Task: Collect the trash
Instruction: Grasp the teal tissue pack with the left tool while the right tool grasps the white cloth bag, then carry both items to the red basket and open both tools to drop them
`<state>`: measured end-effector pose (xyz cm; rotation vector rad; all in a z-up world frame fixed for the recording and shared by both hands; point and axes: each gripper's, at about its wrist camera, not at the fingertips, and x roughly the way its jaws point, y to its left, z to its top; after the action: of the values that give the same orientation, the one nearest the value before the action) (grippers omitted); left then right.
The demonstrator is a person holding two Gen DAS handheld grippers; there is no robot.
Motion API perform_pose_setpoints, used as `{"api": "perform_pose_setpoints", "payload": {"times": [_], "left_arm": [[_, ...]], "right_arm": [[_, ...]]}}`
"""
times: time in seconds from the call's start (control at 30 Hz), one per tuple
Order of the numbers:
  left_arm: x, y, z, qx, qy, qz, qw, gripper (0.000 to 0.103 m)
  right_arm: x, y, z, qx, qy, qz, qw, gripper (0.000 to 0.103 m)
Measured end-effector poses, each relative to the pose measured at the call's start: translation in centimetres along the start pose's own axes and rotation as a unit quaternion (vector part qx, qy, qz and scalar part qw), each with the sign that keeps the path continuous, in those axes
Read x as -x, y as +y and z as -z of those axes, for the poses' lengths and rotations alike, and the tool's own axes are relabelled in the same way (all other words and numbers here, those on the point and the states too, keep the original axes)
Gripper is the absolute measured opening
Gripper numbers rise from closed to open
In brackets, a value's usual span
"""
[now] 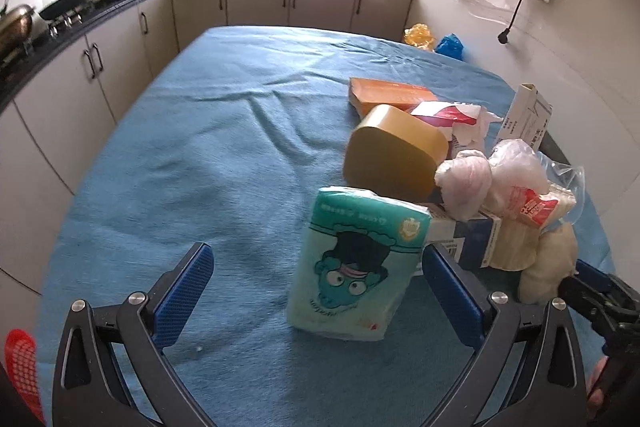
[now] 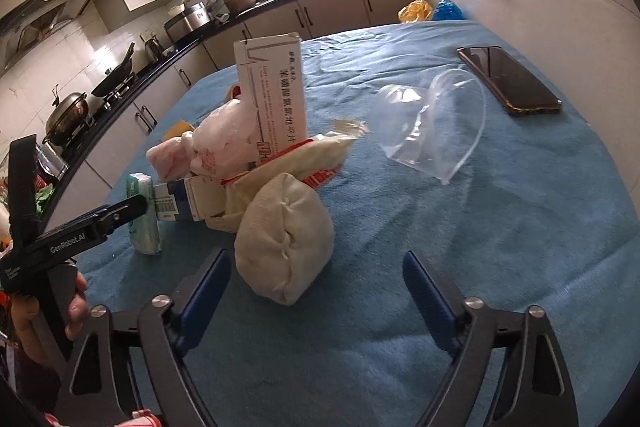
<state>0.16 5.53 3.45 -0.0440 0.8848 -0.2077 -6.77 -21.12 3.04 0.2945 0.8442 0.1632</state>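
**Soft, light trash — grab by the bulk**

Blue-cloth table (image 2: 500, 227) carries a trash pile toward its left edge. Left claw (image 1: 318, 293) spread wide, empty, the mint-green plastic tissue pack with cartoon face (image 1: 352, 267) standing between its fingers: light, squashy, slick film, so pinch across the flat faces. Right claw (image 2: 316, 301) also apart, empty, just short of the cream crumpled paper wad (image 2: 284, 253): near weightless, compresses, take mid-body. Clear zip bag (image 2: 436, 123) lies open nearby, probably the collector.

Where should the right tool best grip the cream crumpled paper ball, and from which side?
Grip the cream crumpled paper ball across its rounded middle, coming straight forward from the near side; the right tool is open, the ball lies left of centre between its fingers.
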Motion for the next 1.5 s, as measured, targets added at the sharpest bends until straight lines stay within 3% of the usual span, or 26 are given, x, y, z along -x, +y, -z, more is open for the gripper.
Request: {"api": "perform_pose_setpoints", "payload": {"times": [0.07,0.13,0.2,0.23,0.33,0.43,0.67,0.83,1.0,1.17,1.3,1.5], "left_arm": [[-0.2,-0.1,0.2,0.001,0.003,0.012,0.9999,0.103],[-0.4,-0.2,0.3,0.001,0.010,0.021,0.9997,0.092],[-0.6,-0.3,0.4,0.001,0.025,0.033,0.9992,0.056],[-0.5,-0.3,0.5,0.006,0.031,0.045,0.9985,0.052],[0.4,-0.3,1.0,0.014,0.023,0.041,0.9988,0.050],[1.8,-0.2,1.6,0.025,0.018,0.038,0.9988,0.049],[6.8,0.6,3.8,0.042,0.001,0.025,0.9988,0.049],[10.5,3.3,6.2,0.076,-0.006,0.019,0.9969,0.049],[14.3,7.6,9.5,0.127,-0.027,-0.028,0.9911,0.050],[17.4,13.8,13.6,0.190,-0.033,-0.087,0.9774,0.050],[18.7,19.2,16.8,0.242,-0.032,-0.140,0.9597,0.050],[18.8,25.5,20.3,0.313,-0.023,-0.163,0.9353,0.050]], "right_arm": [[-0.4,0.4,-0.1,0.004,0.000,-0.002,1.000,0.088],[-0.9,1.0,-0.3,0.011,0.001,-0.002,1.000,0.084],[-1.4,1.3,-0.4,0.016,0.004,-0.002,1.000,0.075],[-1.6,1.4,-0.3,0.018,0.008,-0.003,1.000,0.068],[-1.9,1.5,-0.3,0.015,0.013,-0.012,1.000,0.052],[-1.7,1.5,-0.2,0.012,0.011,-0.015,1.000,0.046],[0.6,1.8,1.0,0.011,0.002,-0.029,1.000,0.043],[2.9,3.1,1.8,0.023,-0.012,-0.045,0.999,0.043],[4.1,6.3,2.8,0.052,-0.010,-0.076,0.996,0.043],[3.4,11.0,4.2,0.096,0.013,-0.116,0.989,0.043],[1.7,15.7,5.3,0.132,0.041,-0.158,0.978,0.043],[-1.6,24.4,6.8,0.177,0.094,-0.230,0.952,0.044]]}}
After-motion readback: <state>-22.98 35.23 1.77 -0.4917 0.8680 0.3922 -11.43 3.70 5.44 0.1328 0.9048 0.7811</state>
